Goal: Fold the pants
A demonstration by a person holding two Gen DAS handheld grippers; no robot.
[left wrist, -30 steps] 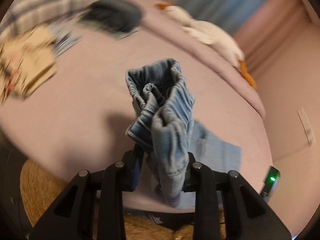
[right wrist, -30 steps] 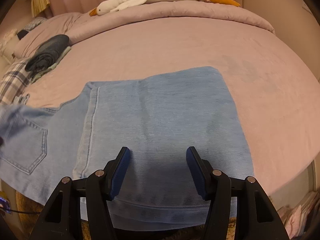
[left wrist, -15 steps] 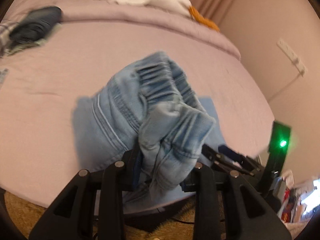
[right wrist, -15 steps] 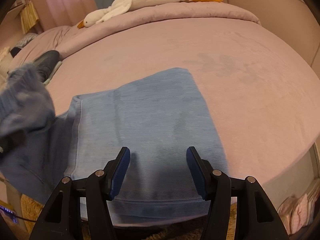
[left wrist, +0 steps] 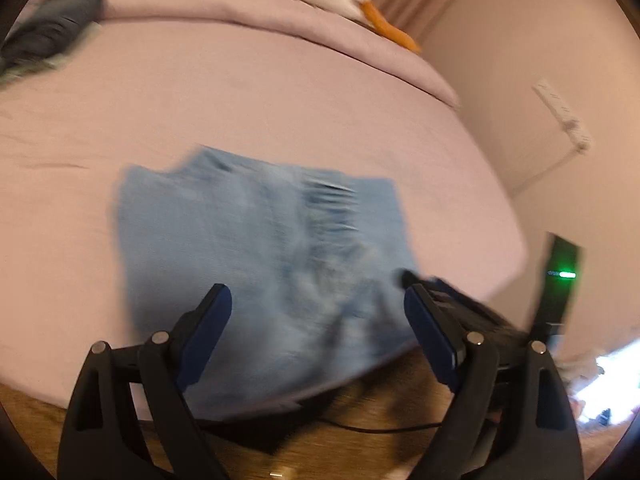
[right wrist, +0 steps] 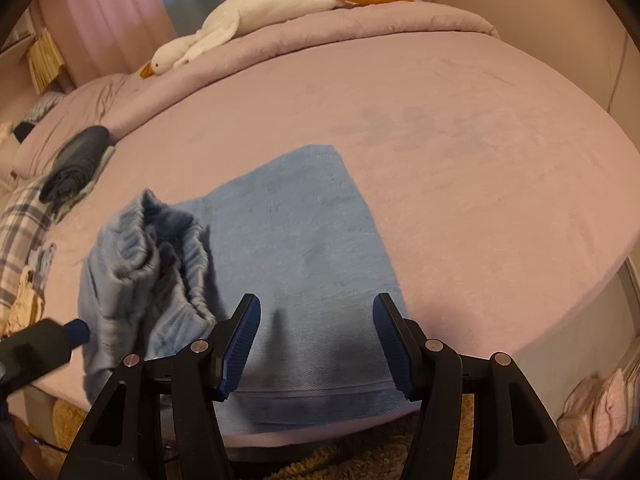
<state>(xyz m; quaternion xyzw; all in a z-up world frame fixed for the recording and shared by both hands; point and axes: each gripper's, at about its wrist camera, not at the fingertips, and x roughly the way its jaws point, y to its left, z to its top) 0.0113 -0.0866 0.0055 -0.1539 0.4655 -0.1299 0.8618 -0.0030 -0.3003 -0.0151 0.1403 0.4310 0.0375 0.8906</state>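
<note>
Both cams low, share pants [left wrist: 260,264].

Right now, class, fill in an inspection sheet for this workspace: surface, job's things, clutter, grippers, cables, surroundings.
Surface: mauve bed, bare at the right.
Job's things: blue jeans partly folded near the front edge; waistband bunched and rumpled on the left part.
Clutter: goose plush on the rolled duvet; dark garment and plaid cloth at the left.
Grippers: left gripper open over the jeans, holding nothing; right gripper open above the hem.
Cables: black cable on the floor.
Surroundings: pink curtains, wall power strip.
</note>
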